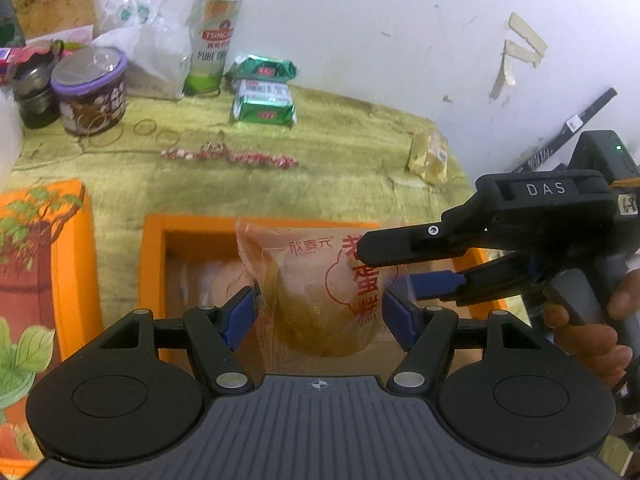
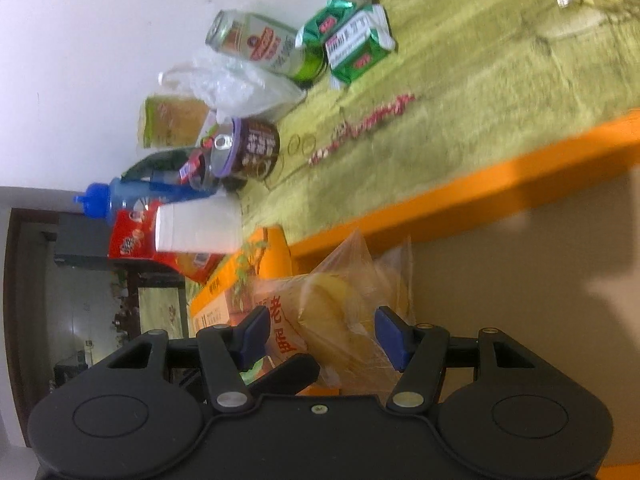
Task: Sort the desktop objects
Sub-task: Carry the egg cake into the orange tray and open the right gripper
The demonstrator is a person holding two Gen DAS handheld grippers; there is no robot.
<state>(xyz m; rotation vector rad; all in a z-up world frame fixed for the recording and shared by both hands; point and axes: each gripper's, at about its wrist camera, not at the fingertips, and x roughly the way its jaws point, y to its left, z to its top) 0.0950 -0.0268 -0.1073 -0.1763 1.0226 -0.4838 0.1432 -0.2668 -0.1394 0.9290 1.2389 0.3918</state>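
Observation:
A clear-wrapped cake packet (image 1: 316, 280) with red print hangs upright over the open orange box (image 1: 152, 264). My left gripper (image 1: 320, 318) is shut on it, its blue pads (image 1: 240, 316) pressing both sides of the wrapper. My right gripper (image 1: 386, 265) comes in from the right, held by a hand (image 1: 580, 320). It is open, one finger in front of the packet's right edge and one behind it. In the right wrist view the packet (image 2: 332, 312) sits between the spread fingers of the right gripper (image 2: 322, 334), over the box (image 2: 440, 200). Another pale wrapper (image 1: 216, 280) lies inside the box.
The orange lid (image 1: 40, 260) with a plant print lies left of the box. On the green cloth behind it are a beer can (image 1: 214, 36), green packets (image 1: 264, 100), a purple-lidded cup (image 1: 90, 88), a plastic bag (image 1: 148, 48), a pink bead string (image 1: 232, 156) and a yellow snack packet (image 1: 430, 156).

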